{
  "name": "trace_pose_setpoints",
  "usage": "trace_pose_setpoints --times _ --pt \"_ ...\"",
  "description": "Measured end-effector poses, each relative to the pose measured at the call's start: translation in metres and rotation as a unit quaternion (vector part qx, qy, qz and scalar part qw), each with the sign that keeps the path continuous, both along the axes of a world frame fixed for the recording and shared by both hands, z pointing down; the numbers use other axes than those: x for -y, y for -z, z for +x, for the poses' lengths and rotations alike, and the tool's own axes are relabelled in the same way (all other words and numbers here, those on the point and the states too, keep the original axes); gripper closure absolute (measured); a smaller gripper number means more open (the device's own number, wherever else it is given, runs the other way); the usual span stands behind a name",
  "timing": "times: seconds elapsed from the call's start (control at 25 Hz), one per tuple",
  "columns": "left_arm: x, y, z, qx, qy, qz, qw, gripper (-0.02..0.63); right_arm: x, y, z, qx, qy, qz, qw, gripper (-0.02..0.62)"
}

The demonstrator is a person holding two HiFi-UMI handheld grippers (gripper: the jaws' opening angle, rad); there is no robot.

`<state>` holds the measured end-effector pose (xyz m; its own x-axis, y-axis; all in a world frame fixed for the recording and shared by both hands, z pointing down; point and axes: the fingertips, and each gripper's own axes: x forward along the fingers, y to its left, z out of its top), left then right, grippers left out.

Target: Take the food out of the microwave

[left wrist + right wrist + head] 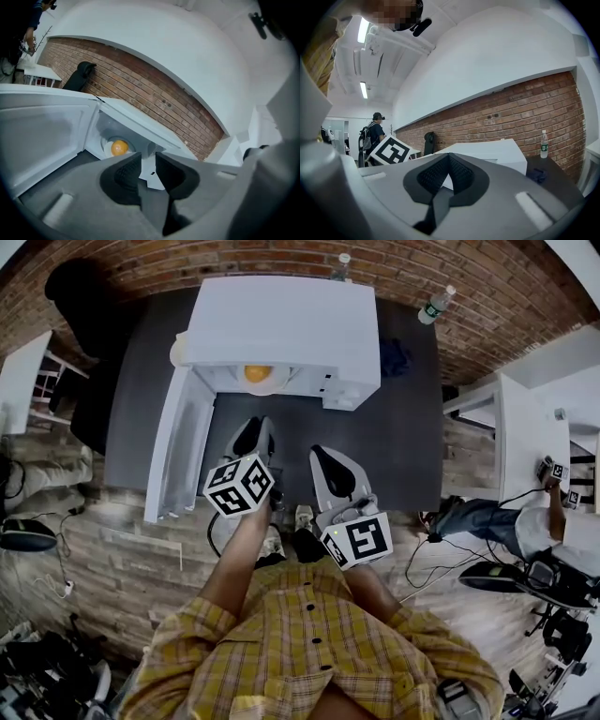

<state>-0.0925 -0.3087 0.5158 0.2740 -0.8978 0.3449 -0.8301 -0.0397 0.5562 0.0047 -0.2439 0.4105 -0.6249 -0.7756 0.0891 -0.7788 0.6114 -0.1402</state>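
Observation:
A white microwave [281,320] stands on a dark table [412,437], its door [178,446] swung open to the left. Inside, an orange round food [258,373] lies on a white plate [272,387]. In the left gripper view the food [119,147] shows in the oven cavity, just left of the jaws and well beyond them. My left gripper [251,439] is open in front of the opening, nothing between its fingers [126,173]. My right gripper [330,470] is shut and empty, held a little lower right of the microwave [487,152].
Two water bottles [436,304] [343,265] stand at the table's back, and a dark cloth [394,357] lies right of the microwave. White desks flank the table; a seated person [525,521] is at the right. A black chair [80,296] stands at the back left.

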Motion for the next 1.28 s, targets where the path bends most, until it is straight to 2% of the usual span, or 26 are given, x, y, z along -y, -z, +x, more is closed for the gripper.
trace_pose_setpoints --times 0.28,0.44,0.52,0.76,0.88,1.16,1.28 --pt "0.028 -0.035 -0.012 -0.076 0.031 -0.037 0.9959 0.494 0.012 -0.010 -0.006 0.000 0.015 -0.009 1.000 0.592" --pt "0.043 -0.061 -0.019 -0.121 0.057 -0.075 0.9881 0.486 0.022 -0.021 -0.004 0.000 0.014 -0.021 1.000 0.592" --pt "0.050 -0.074 -0.022 -0.157 0.067 -0.089 0.9813 0.485 0.027 -0.025 -0.006 0.000 0.014 -0.025 1.000 0.592" --pt "0.062 -0.109 -0.030 -0.274 0.088 -0.109 0.9516 0.475 0.030 -0.029 -0.011 -0.001 0.018 -0.029 0.999 0.592" --pt "0.069 -0.121 -0.032 -0.326 0.098 -0.116 0.9333 0.474 0.032 -0.032 -0.012 -0.002 0.018 -0.032 0.999 0.592" --pt "0.083 -0.150 -0.037 -0.397 0.153 -0.139 0.8943 0.474 0.038 -0.041 -0.005 -0.006 0.008 -0.042 0.999 0.592" --pt "0.090 -0.163 -0.038 -0.432 0.179 -0.141 0.8727 0.474 0.040 -0.043 -0.005 -0.008 0.008 -0.044 0.999 0.592"
